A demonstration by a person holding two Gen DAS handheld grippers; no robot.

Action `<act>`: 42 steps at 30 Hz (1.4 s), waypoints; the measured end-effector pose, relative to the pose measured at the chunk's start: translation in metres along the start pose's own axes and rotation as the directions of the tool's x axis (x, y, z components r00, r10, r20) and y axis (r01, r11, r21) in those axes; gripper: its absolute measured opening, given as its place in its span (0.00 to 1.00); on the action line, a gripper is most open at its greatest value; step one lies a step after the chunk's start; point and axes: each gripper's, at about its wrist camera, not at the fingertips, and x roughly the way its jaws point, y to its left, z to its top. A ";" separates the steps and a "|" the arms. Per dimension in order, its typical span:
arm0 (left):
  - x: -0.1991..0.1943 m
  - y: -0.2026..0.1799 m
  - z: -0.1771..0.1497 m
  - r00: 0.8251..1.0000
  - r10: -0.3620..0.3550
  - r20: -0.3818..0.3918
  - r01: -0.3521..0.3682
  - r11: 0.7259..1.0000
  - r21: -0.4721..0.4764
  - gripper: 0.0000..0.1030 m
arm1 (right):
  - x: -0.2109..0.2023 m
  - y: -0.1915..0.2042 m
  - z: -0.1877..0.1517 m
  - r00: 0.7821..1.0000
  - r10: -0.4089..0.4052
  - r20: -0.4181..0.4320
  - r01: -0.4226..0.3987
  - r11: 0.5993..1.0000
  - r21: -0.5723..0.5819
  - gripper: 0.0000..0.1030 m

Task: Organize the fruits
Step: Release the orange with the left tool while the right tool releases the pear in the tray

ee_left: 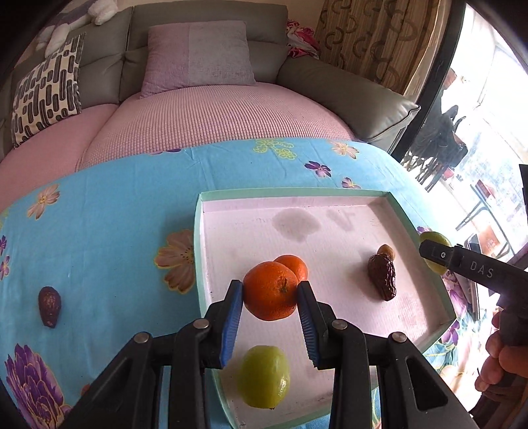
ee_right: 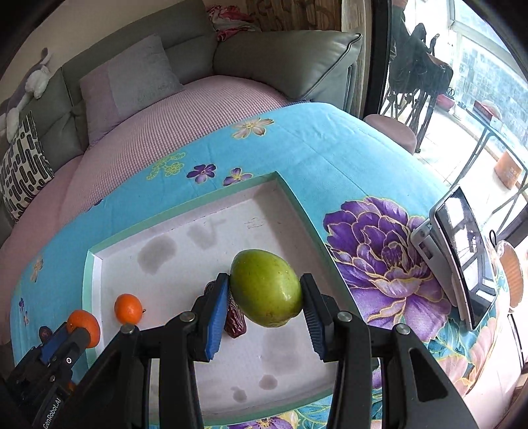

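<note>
Gripping an orange (ee_left: 270, 290) between the blue pads (ee_left: 231, 320) of the left gripper (ee_left: 271, 298), fingers clamped on its sides, holding it above the white floor of the tray (ee_left: 330, 193). Sitting just behind that fruit, beyond the fingertips, a second orange (ee_left: 295, 264). Lying on the tray floor below and nearer than the fingertips, a green fruit (ee_left: 264, 376). Resting to the right of the right finger, well apart from it, a brown date (ee_left: 382, 275) with a small tan piece (ee_left: 386, 251) at its far end. Lying far to the left of the left finger, outside the tray on the blue flowered cloth (ee_left: 115, 204), another dark date (ee_left: 49, 307). Squeezing a large green fruit (ee_right: 265, 287) in the right gripper (ee_right: 265, 290), fingers clamped on its two sides, holding it over the tray's right half. Peeking out behind and below the left finger there, a date (ee_right: 235, 321) on the tray floor. Leaning to the right of the right finger, well apart, a tablet (ee_right: 462, 257) on the cloth. Standing beyond the table, a grey sofa (ee_left: 204, 19) with a pink cover (ee_left: 214, 112) and cushions.
</note>
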 end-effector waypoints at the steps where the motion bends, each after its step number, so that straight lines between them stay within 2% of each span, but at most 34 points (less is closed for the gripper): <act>1: 0.004 0.000 -0.002 1.000 0.005 -0.009 -0.005 1.000 0.003 0.35 | 0.001 0.000 0.000 1.000 0.001 -0.001 -0.001 1.000 0.002 0.43; 8: 0.023 0.004 -0.010 0.998 0.020 -0.066 -0.020 1.000 -0.008 0.35 | 0.015 -0.011 -0.002 0.999 -0.010 -0.044 0.012 0.999 0.040 0.43; 28: 0.026 0.005 -0.013 0.996 0.015 -0.086 -0.016 1.000 -0.009 0.35 | 0.047 -0.018 -0.009 0.986 -0.042 -0.159 0.049 0.998 0.037 0.44; 42: 0.026 0.006 -0.014 0.995 0.016 -0.094 -0.017 1.000 -0.013 0.36 | 0.050 -0.011 -0.008 0.983 -0.083 -0.161 0.083 0.997 -0.002 0.44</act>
